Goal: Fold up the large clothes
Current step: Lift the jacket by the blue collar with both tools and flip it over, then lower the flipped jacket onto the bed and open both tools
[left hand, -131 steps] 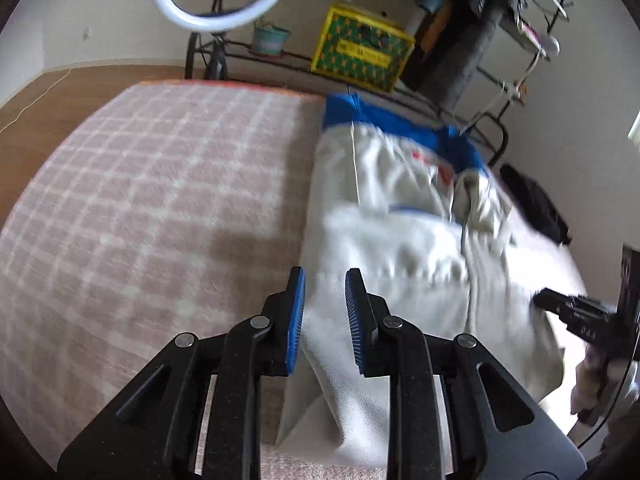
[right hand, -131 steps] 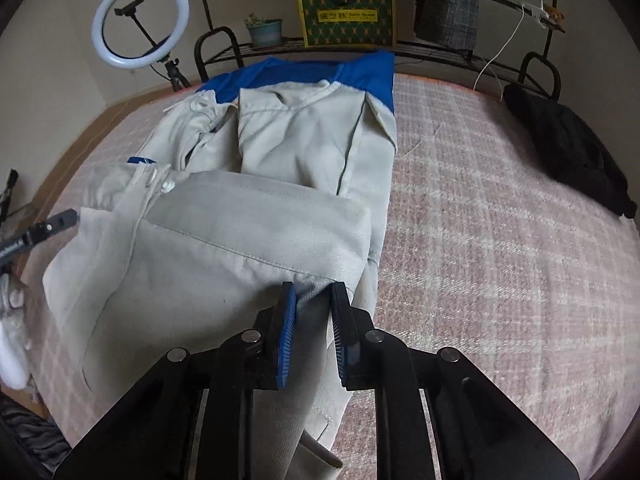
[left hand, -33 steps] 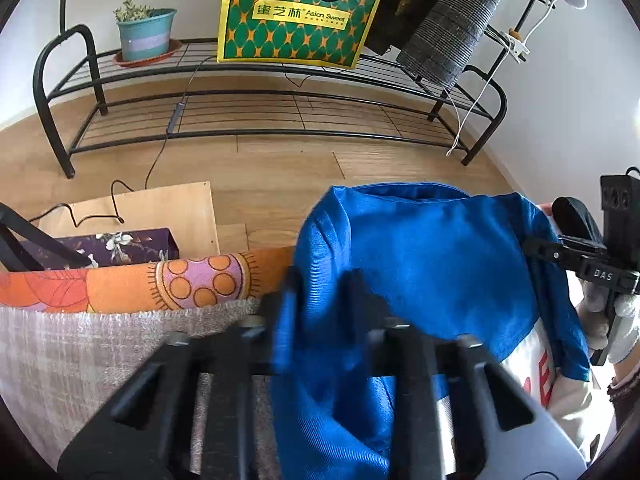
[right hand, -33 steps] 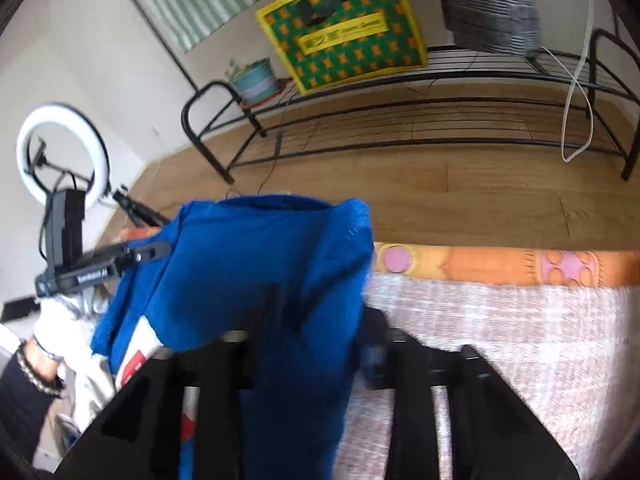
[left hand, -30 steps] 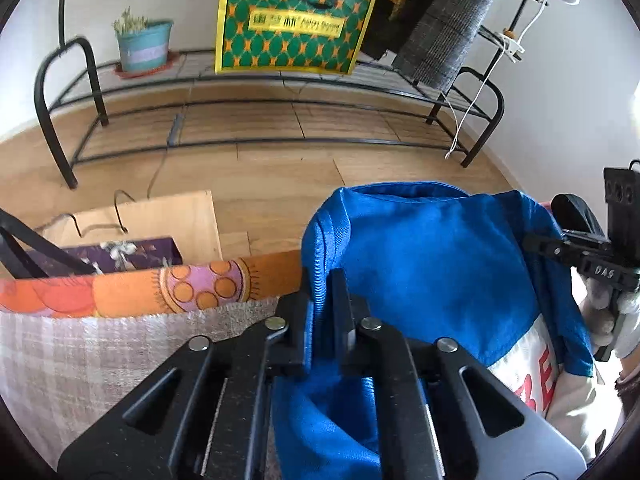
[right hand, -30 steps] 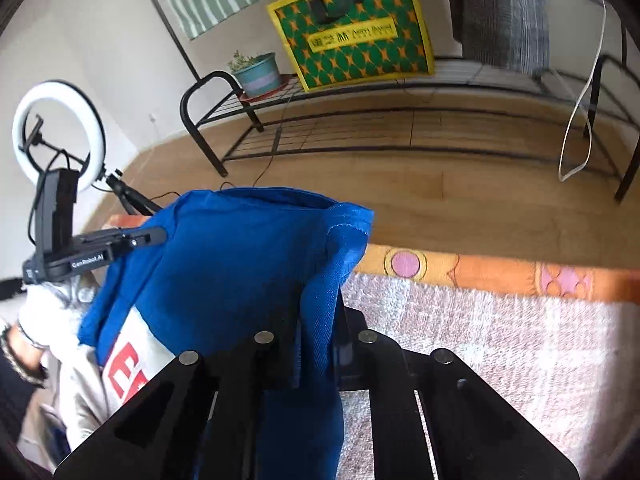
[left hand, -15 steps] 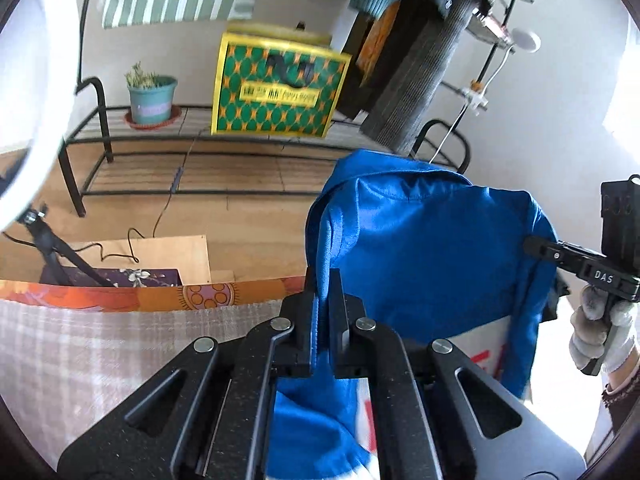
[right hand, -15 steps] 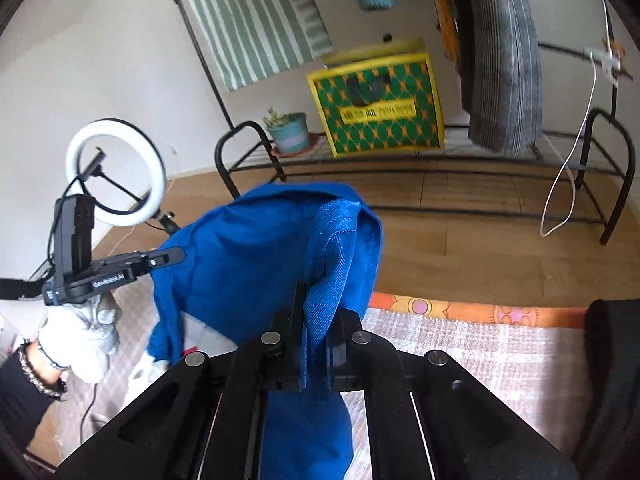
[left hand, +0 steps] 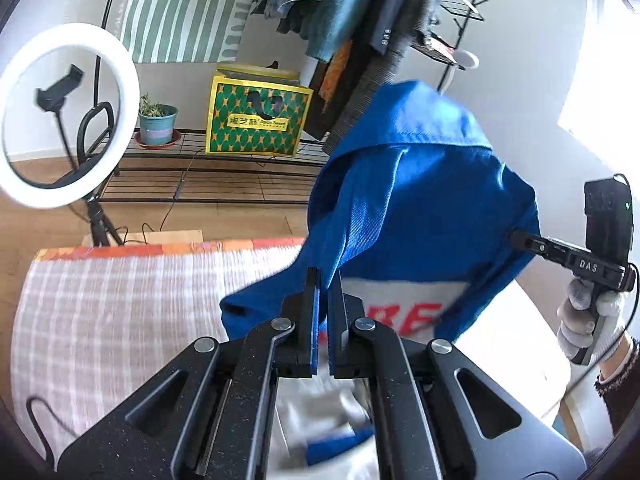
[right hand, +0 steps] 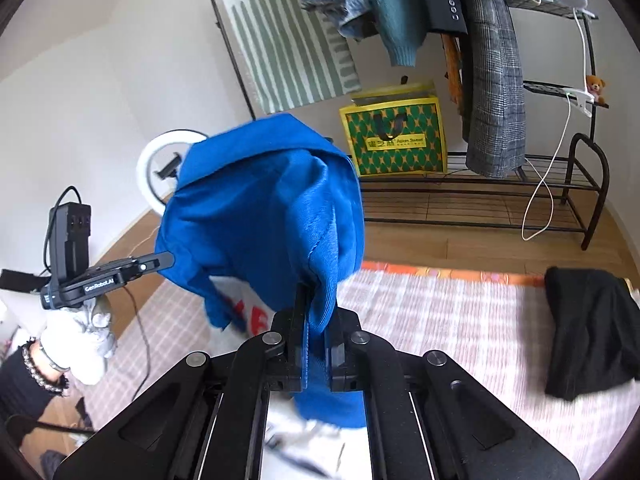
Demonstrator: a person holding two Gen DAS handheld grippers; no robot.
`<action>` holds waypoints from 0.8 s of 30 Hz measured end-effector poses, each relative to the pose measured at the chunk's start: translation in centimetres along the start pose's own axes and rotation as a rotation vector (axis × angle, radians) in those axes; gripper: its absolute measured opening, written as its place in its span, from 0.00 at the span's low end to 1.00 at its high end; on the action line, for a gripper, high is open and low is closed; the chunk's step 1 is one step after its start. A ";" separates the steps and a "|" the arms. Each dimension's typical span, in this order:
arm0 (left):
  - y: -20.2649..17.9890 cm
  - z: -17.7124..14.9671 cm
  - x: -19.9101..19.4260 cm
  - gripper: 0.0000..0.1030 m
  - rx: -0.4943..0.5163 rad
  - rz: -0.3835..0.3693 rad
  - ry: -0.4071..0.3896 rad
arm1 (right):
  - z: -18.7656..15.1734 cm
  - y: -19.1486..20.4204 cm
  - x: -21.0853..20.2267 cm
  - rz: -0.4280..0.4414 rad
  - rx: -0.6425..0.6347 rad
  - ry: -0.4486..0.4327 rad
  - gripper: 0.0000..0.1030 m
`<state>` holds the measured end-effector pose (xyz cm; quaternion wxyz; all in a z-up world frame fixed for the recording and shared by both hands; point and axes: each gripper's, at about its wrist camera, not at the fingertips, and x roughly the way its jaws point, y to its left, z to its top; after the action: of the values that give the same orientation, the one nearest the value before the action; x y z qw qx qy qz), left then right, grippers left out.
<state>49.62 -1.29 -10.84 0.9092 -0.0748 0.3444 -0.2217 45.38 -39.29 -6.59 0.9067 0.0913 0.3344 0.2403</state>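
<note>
Two grippers hold one garment up off the bed. The left gripper [left hand: 324,280] has its fingers pressed together on a fold of the blue and white jacket [left hand: 420,200], and the right gripper [right hand: 316,300] pinches another blue edge the same way. Between them the jacket hangs in the air above the checked bedcover [left hand: 120,312], blue part uppermost, a white panel with red letters below it. A gloved hand [right hand: 80,336] grips the left handle. Near the bed's far right corner lies a black garment [right hand: 588,328], well apart from the jacket. Behind stand a ring light [left hand: 64,116], a green and yellow bag [right hand: 396,140] on a black rack [right hand: 520,200], and hanging clothes.
</note>
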 end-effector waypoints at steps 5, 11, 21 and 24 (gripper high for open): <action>-1.9 -4.2 -4.7 0.00 -0.002 0.002 0.003 | -3.2 2.7 -3.8 0.002 -0.014 0.004 0.04; -2.9 -10.6 -8.5 0.00 -0.025 0.024 0.029 | -8.7 5.8 -7.0 -0.010 -0.057 0.037 0.04; -4.0 -21.4 -9.6 0.00 0.002 0.099 0.205 | -16.8 8.2 -8.4 -0.047 -0.086 0.137 0.04; -4.8 -23.6 -10.3 0.00 0.058 0.136 0.251 | -18.4 8.6 -8.7 -0.082 -0.102 0.166 0.04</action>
<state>25.49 -0.48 -21.06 0.8736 0.0033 0.4533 -0.1772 24.47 -36.08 -12.83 0.8883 0.0110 0.3993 0.2265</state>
